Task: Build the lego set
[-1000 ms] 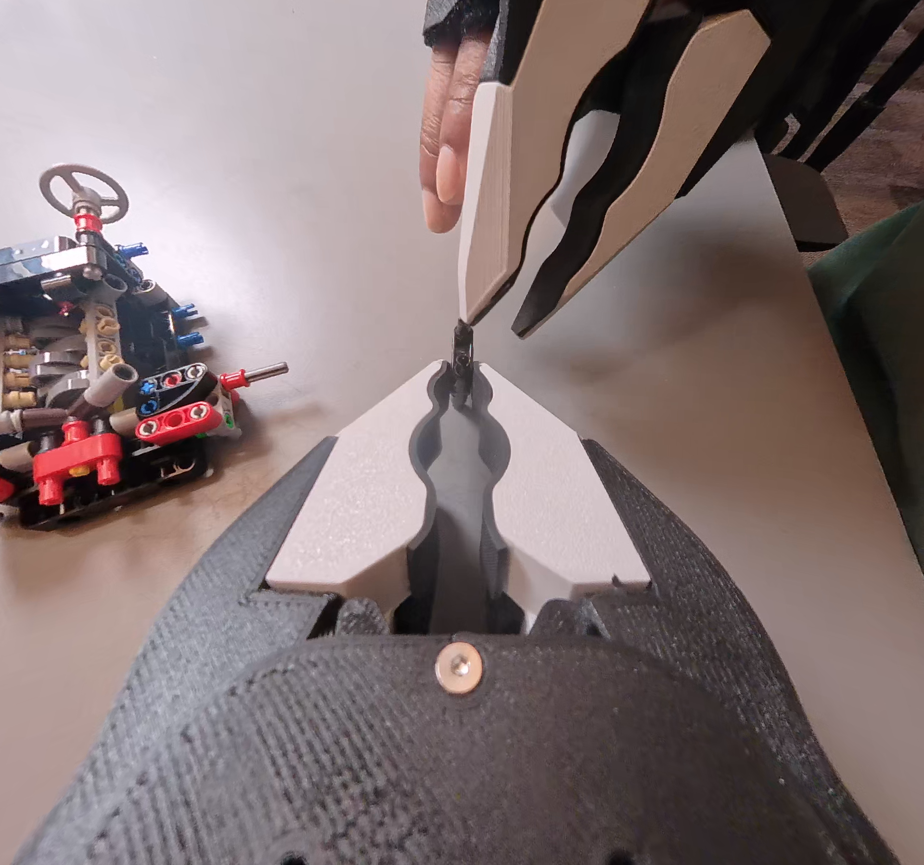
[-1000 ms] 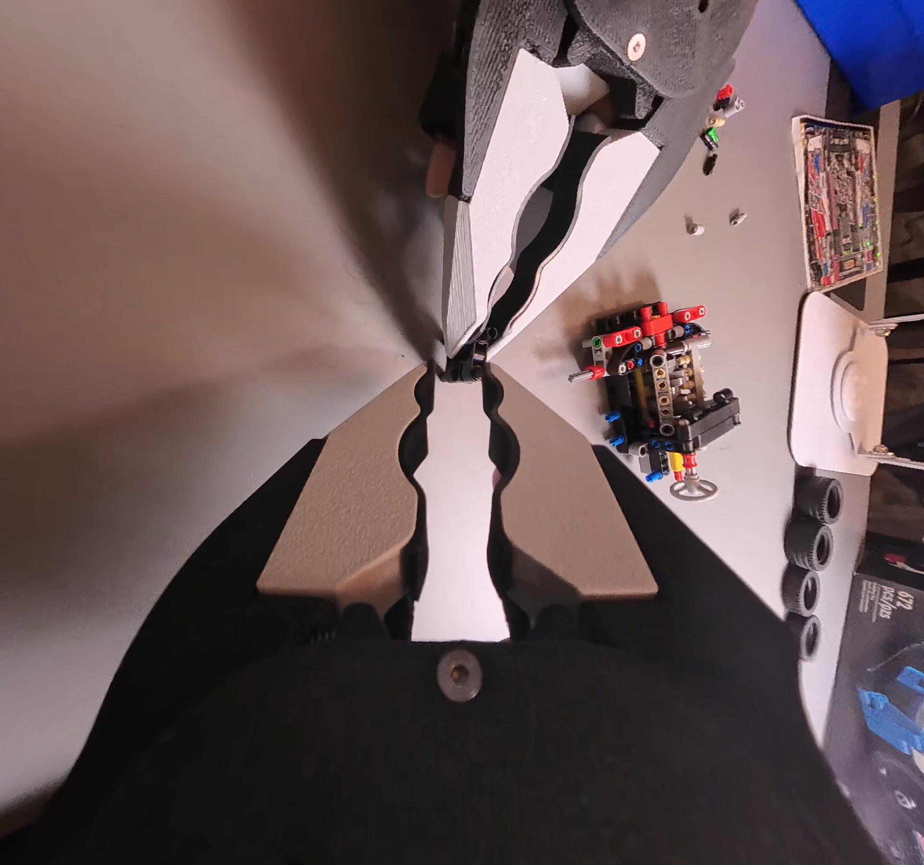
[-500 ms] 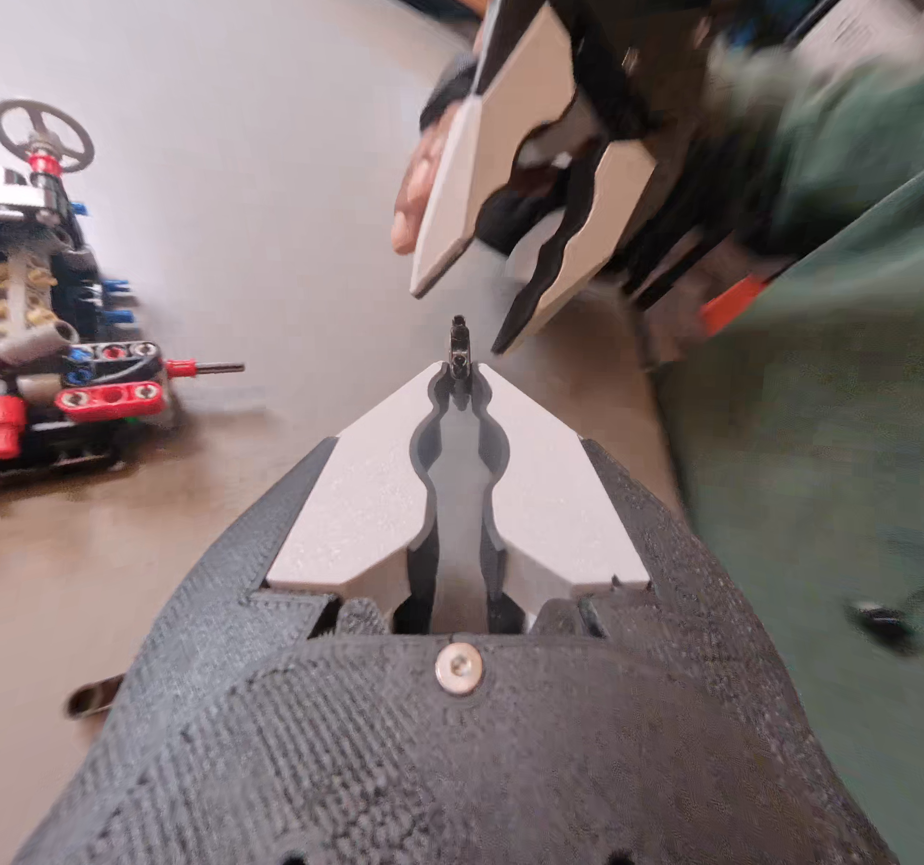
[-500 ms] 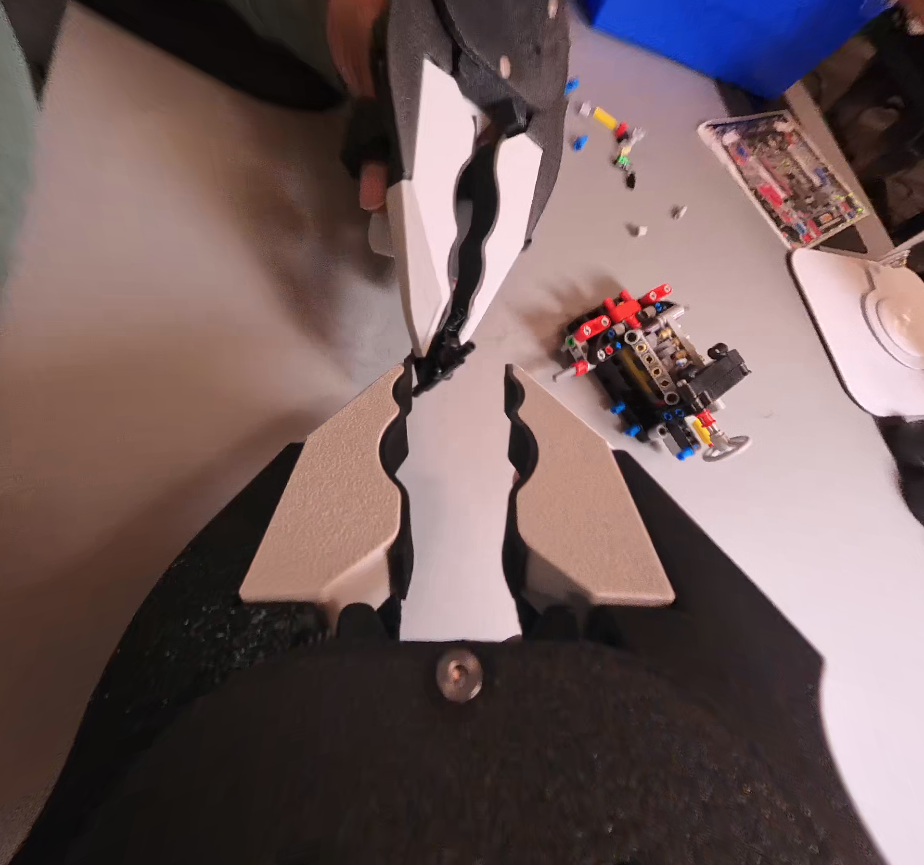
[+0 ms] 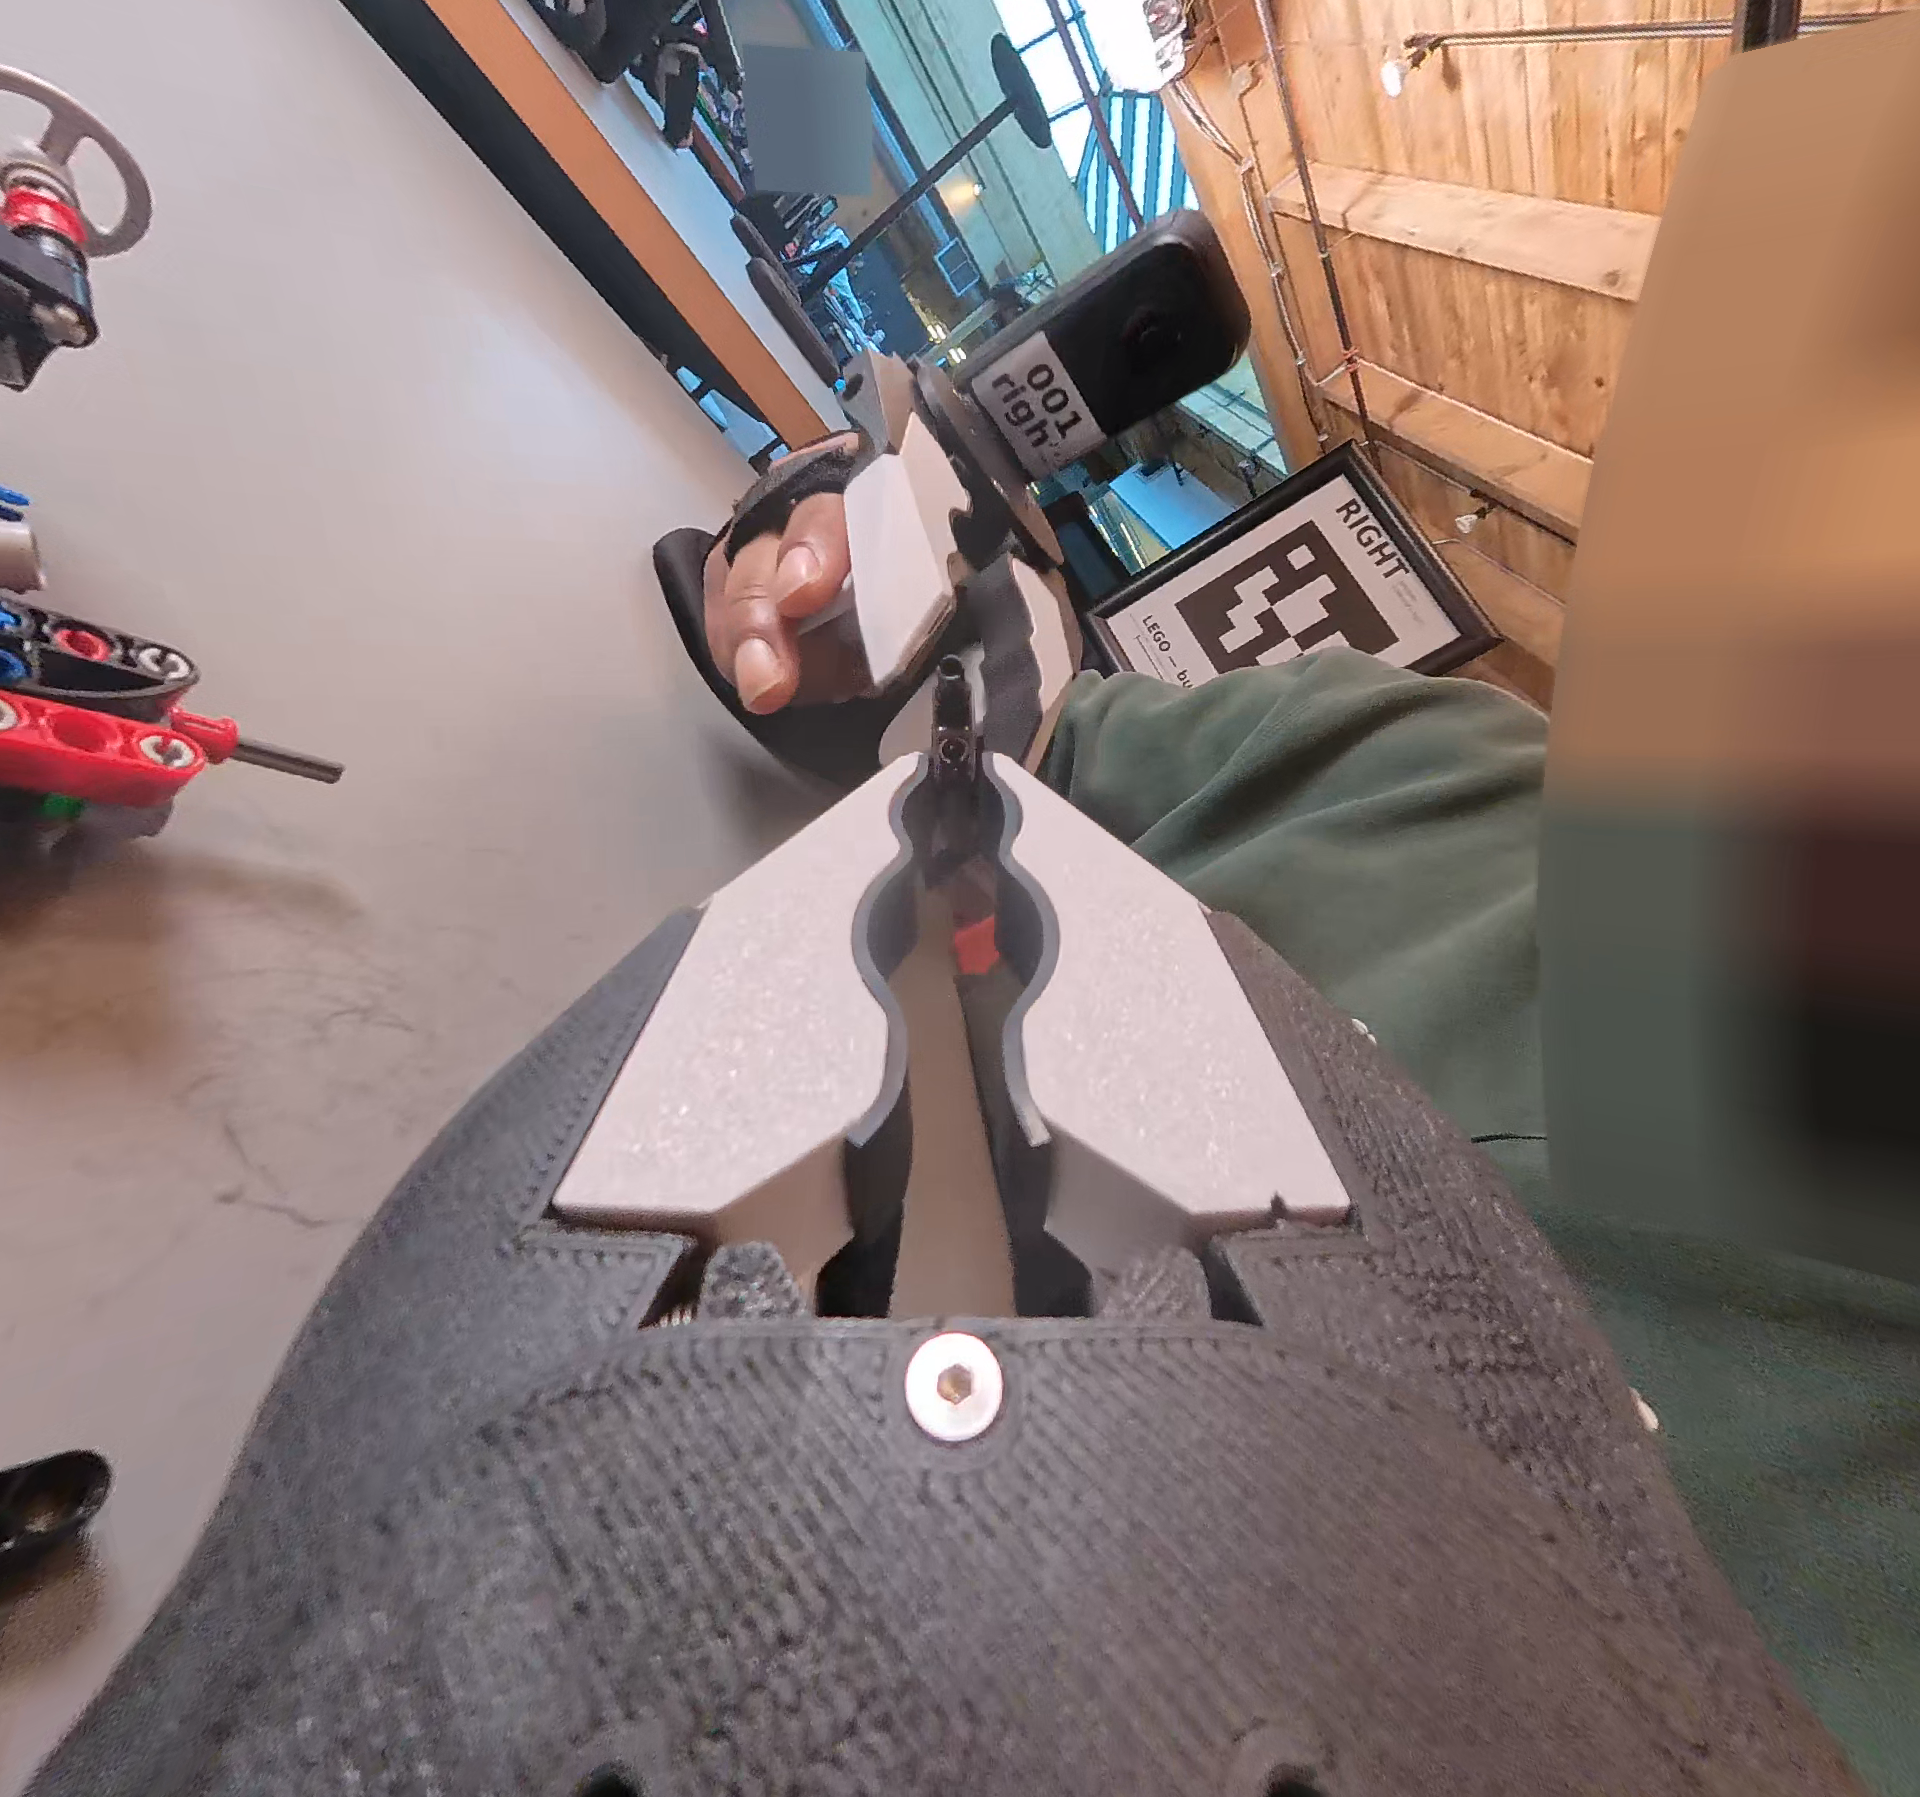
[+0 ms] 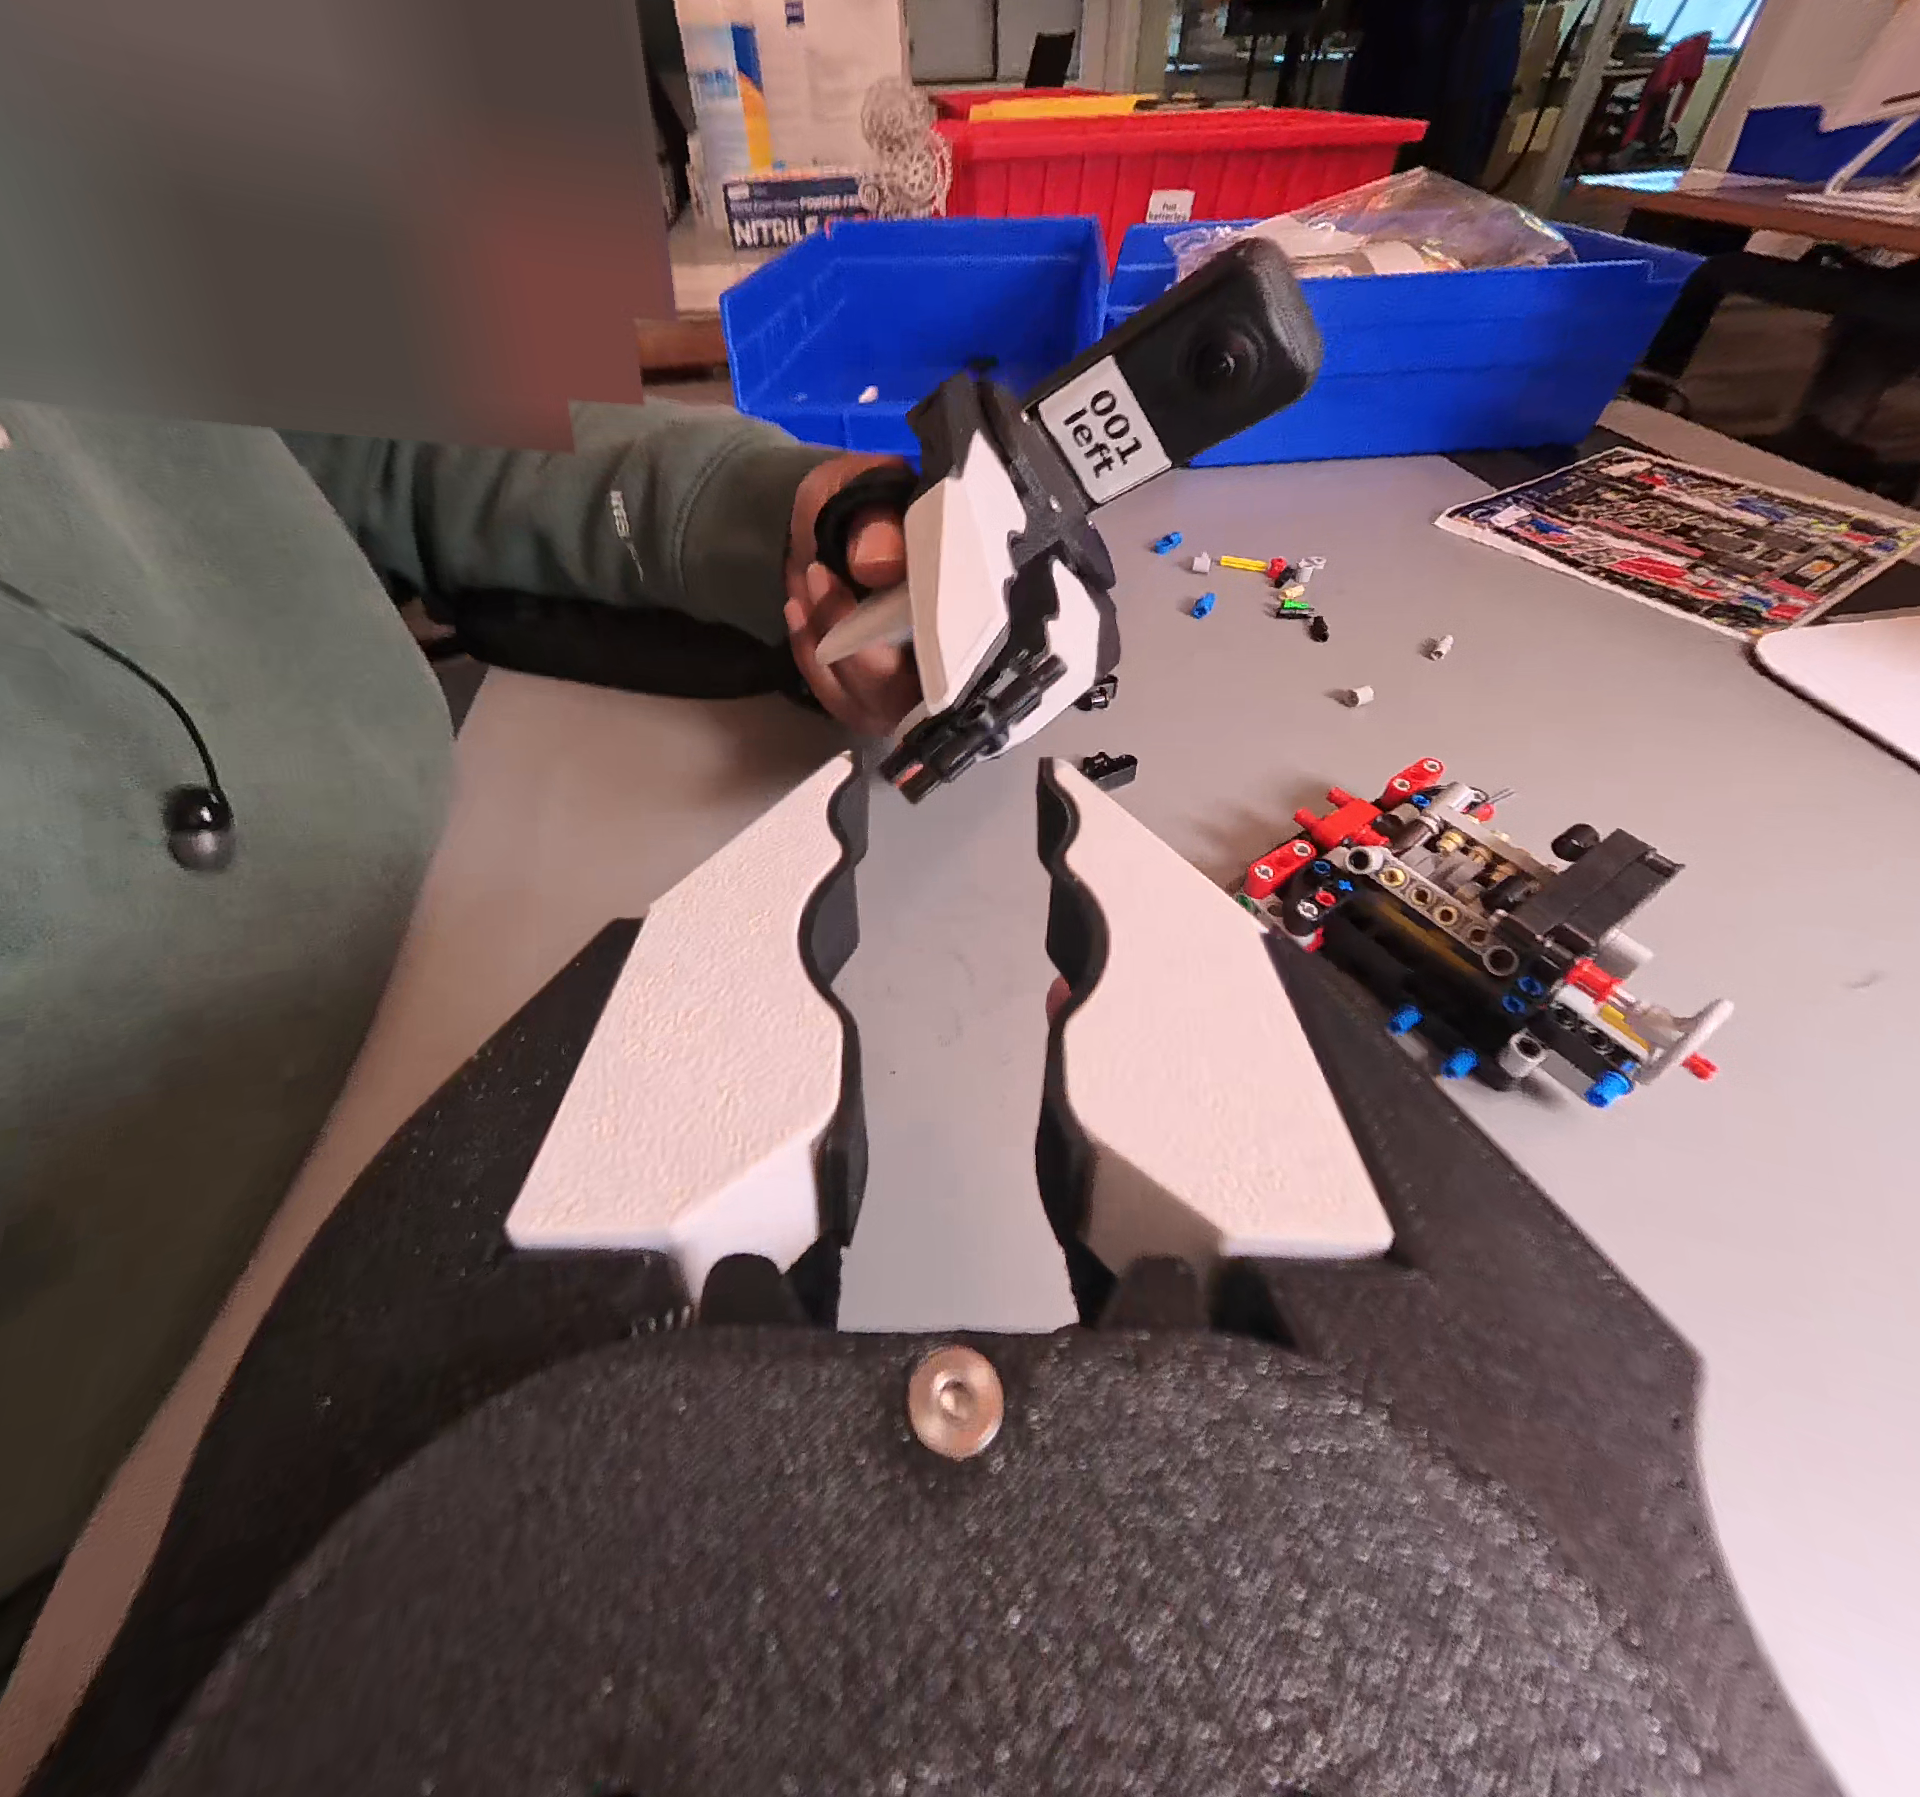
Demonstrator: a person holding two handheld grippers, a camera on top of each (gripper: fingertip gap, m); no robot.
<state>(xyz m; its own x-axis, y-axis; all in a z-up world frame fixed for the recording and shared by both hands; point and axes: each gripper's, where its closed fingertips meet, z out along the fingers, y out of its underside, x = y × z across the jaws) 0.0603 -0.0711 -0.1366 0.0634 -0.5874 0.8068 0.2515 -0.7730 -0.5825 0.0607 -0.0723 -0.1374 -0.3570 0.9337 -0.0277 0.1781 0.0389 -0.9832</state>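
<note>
Black small lego piece (image 5: 956, 739) is sitting pinched in the left tongs (image 5: 954, 773) above the grey worktop (image 6: 1558, 729), right tongs (image 6: 948, 779) gaping empty; next move, probably: carrying it to the part-built chassis (image 6: 1475, 926) nearby.

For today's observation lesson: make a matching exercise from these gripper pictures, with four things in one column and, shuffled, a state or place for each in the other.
Things
1. left gripper
2. right gripper
3. car assembly
4. instruction booklet

States or places
A. lying flat near the table's far right edge
B. open, holding nothing
C. shut on a small black piece
D. resting on the table, right of the open gripper

Pairs: 1-C, 2-B, 3-D, 4-A
</note>
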